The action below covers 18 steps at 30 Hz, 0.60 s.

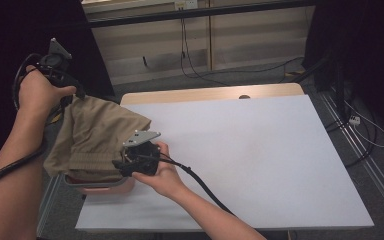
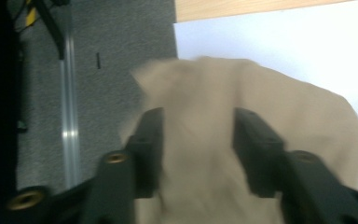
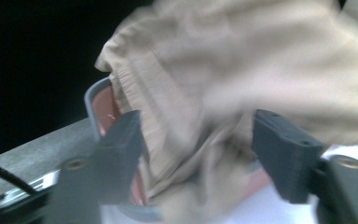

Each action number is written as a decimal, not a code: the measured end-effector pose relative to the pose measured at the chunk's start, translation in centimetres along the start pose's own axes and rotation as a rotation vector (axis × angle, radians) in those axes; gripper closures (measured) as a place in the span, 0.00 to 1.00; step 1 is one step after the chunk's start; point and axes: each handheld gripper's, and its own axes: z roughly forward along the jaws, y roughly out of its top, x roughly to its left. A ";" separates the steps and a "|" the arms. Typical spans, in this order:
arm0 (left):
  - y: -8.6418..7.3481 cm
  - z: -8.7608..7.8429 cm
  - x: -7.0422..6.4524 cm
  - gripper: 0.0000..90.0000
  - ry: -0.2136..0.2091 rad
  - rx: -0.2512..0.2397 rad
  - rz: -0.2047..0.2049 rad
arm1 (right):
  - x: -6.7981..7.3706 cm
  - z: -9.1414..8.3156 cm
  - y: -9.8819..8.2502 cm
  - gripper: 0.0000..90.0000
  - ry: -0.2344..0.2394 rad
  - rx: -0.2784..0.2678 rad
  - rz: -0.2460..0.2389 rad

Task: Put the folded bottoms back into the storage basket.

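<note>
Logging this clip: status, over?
Left tongs open, cloth between jaws. Right tongs open over cloth at basket. Nothing in the way.

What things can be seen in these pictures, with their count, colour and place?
cloth garment: one, khaki, draped over the basket at the table's left edge
basket: one, pink with a grey rim, under the garment
table: one, white top with a wooden strip at the far edge
cables: several, black, on the grey floor behind the table
left gripper: one, black, jaws apart, garment lying between them
right gripper: one, black, jaws apart over the garment's ribbed hem
hands: two, left raised, right by the basket
</note>
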 end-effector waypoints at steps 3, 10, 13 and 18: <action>-0.2 0.8 -0.8 0.43 -0.019 -0.001 0.044 | -1.1 -1.4 -0.1 0.26 -0.040 -0.006 0.005; -1.0 3.1 -2.1 0.36 -0.076 0.004 0.084 | -2.6 -3.6 -0.7 0.22 -0.084 0.014 -0.033; -1.3 3.9 -2.3 0.34 -0.091 0.001 0.085 | -3.9 -4.8 -1.3 0.21 -0.105 0.017 -0.019; -2.0 5.0 -2.5 0.32 -0.115 -0.017 0.097 | -5.4 -6.3 -2.0 0.21 -0.131 0.010 0.000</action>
